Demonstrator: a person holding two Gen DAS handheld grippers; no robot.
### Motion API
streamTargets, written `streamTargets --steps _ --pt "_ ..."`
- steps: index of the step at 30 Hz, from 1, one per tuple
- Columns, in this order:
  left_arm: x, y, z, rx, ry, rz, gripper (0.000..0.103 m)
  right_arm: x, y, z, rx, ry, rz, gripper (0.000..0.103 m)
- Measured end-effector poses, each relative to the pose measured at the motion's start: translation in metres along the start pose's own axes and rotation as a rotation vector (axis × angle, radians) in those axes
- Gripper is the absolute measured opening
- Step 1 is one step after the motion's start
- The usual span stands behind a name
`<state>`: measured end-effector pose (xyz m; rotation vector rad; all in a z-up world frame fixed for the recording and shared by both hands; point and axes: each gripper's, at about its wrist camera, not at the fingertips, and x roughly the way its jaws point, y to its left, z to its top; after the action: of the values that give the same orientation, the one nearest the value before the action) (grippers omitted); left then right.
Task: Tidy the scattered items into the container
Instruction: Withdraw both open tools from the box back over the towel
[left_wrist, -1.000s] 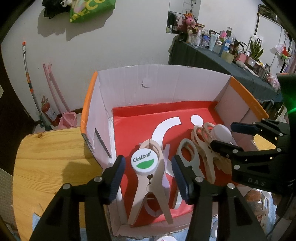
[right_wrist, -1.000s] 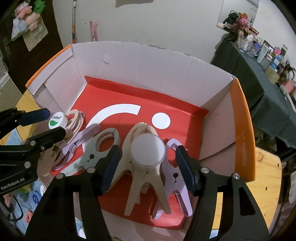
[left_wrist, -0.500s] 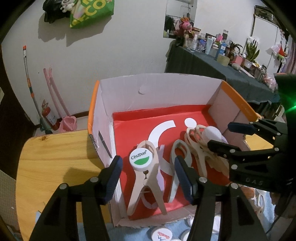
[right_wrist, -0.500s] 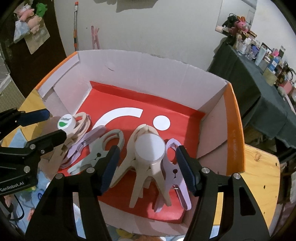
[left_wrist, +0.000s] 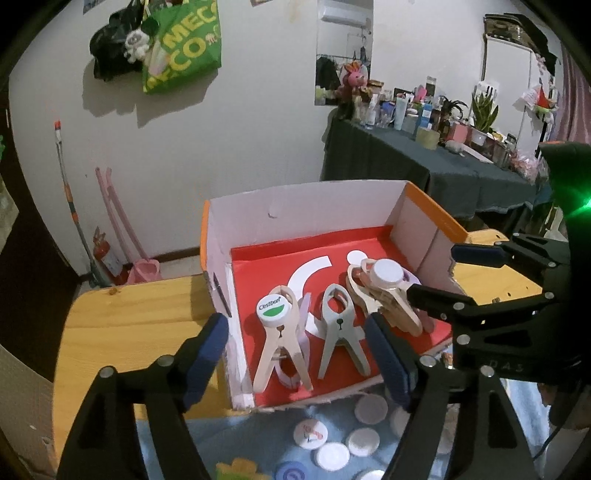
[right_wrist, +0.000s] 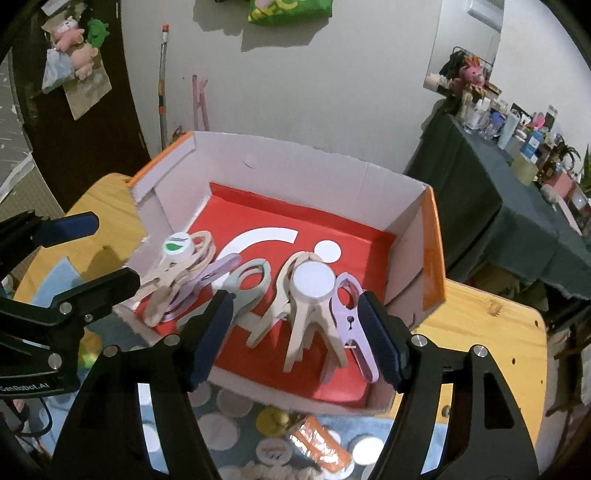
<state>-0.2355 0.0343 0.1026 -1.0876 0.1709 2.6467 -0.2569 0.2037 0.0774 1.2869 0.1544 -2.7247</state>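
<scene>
So far: the job looks partly done, judging by how things lie.
Container: an open cardboard box (left_wrist: 424, 206) with orange edges and a red floor stands on the wooden worktop (left_wrist: 129, 317), its near wall facing both cameras.
Already inside, left part: a beige clip (left_wrist: 282, 347) with a green-and-white bottle cap (left_wrist: 272, 309) resting on its head, a lilac clip partly hidden under it, and a grey clip (left_wrist: 340, 328) beside them.
Already inside, right part: a beige clip (right_wrist: 314, 325) carrying a plain white cap (right_wrist: 313, 282) on top, another beige clip tucked against it, and a lilac clip (right_wrist: 352, 325) next to the right wall.
Still outside: several round caps (left_wrist: 364, 439) lie on the blue mat (left_wrist: 240, 443) just in front of the box; an orange wrapped item (right_wrist: 321, 448) and a small yellow piece lie there too.
Left tool (left_wrist: 299, 356): released, fingers spread wide with nothing between them, held above the box's near-left corner.
Right tool (right_wrist: 295, 334): also released and empty, fingers parted, poised over the near wall with the white-capped clip showing in the gap but not touched.
Left to do: the loose caps and the other bits on the mat still need collecting, so I would put it around halfway, though part of the mat is hidden behind the tools.
</scene>
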Motion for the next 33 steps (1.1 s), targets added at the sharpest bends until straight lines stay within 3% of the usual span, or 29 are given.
streamTargets --steps 14,23,33 --pt "-0.060 0.004 -0.036 -0.021 -0.070 -0.006 0.092 -0.065 0.029 -0.034 -0.026 -0.107 0.007 0.076" --pt "-0.089 0.012 -0.060 -0.060 -0.106 -0.001 0.099 -0.086 0.049 -0.059 -0.051 -0.143 0.005 0.079" --pt "-0.123 -0.009 -0.100 -0.074 -0.192 0.039 0.103 -0.109 0.052 -0.110 0.018 -0.204 -0.001 0.079"
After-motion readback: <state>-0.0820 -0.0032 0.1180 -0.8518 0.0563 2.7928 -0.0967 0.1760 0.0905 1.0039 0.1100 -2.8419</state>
